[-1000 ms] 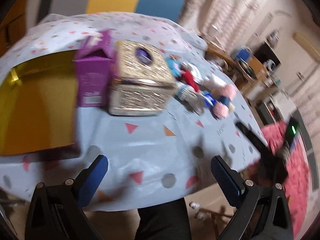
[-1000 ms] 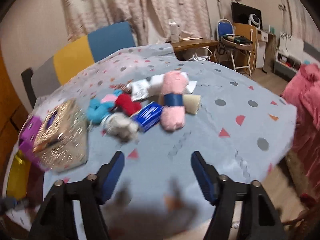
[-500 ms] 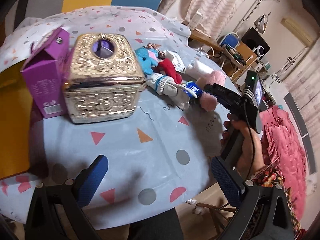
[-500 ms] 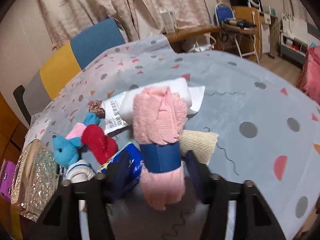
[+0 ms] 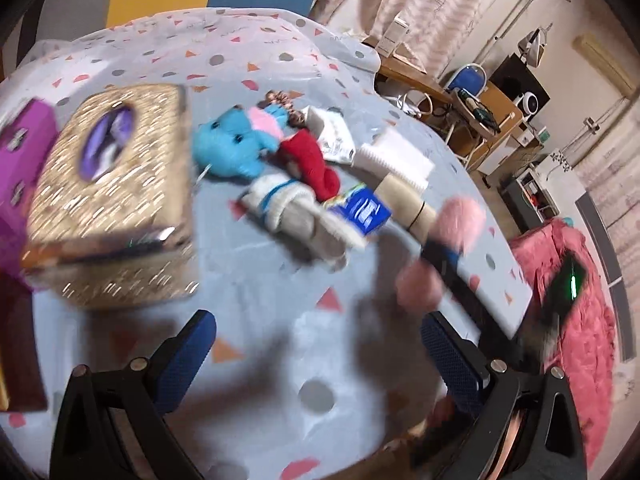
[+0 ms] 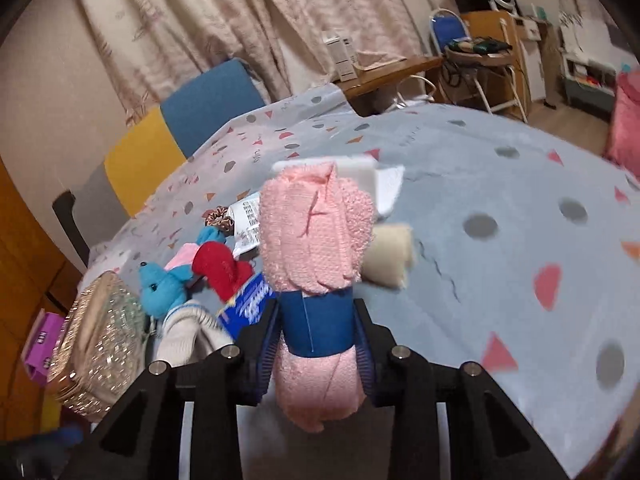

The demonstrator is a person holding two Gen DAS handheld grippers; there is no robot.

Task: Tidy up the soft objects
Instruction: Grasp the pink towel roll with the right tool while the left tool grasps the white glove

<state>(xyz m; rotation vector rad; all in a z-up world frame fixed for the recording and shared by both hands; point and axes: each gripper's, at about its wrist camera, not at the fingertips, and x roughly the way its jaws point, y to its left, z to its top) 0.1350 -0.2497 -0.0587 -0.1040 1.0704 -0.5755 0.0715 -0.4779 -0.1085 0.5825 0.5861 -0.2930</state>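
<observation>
My right gripper (image 6: 316, 332) is shut on the blue band of a pink yarn skein (image 6: 314, 236), which also shows blurred in the left wrist view (image 5: 440, 248). Beside it on the spotted cloth lie a blue plush elephant (image 5: 236, 148), a red soft toy (image 5: 310, 160), a white knitted piece with blue stripes (image 5: 288, 208), a blue packet (image 5: 364, 208) and a beige roll (image 6: 388, 256). My left gripper (image 5: 316, 348) is open and empty above the cloth, near the table's front edge.
A gold glitter box (image 5: 116, 188) stands at the left with a purple carton (image 5: 20, 148) behind it. White paper and a label pack (image 5: 396, 156) lie behind the toys. A pink rug (image 5: 576, 320) lies right of the table; chairs stand behind.
My right gripper has closed on the pink skein's blue band. My left gripper has moved forward toward the pile of toys.
</observation>
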